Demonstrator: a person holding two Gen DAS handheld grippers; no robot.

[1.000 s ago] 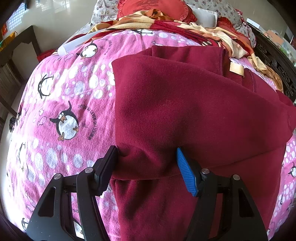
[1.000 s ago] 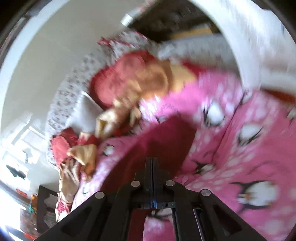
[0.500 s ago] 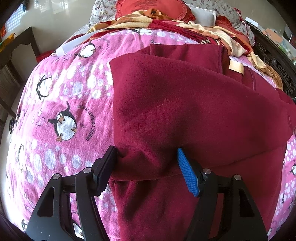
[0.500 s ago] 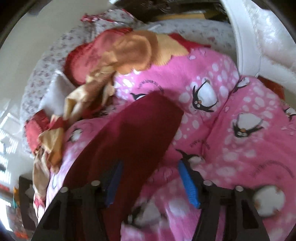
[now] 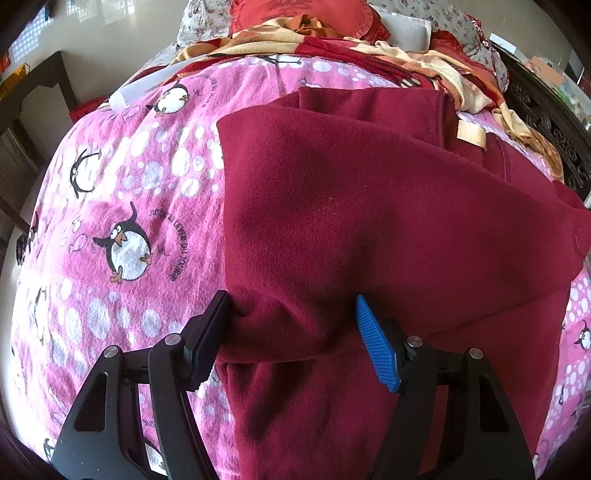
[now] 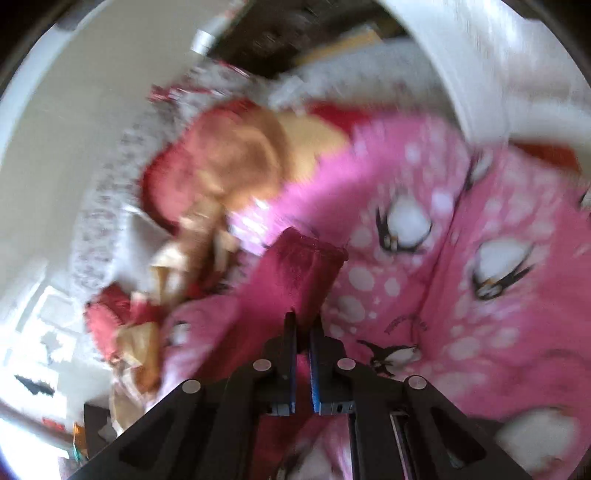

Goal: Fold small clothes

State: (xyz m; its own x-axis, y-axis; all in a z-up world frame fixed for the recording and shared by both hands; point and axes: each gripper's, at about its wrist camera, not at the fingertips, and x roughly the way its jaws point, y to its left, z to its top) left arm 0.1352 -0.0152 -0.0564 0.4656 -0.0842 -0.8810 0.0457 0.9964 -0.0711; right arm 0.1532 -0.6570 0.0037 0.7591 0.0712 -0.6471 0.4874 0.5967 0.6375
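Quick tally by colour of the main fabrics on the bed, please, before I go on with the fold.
Dark red: 1, the maroon garment
Pink: 1, the penguin blanket
Red: 1, the red cushion
Tan and cream: 1, the patterned cloth
Total: 4

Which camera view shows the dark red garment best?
The left wrist view: the dark red garment is sharp there, spread over the pink penguin blanket with its folds visible. The right wrist view is blurred and shows only a narrow strip of it running into the nearly closed right hand-held gripper.
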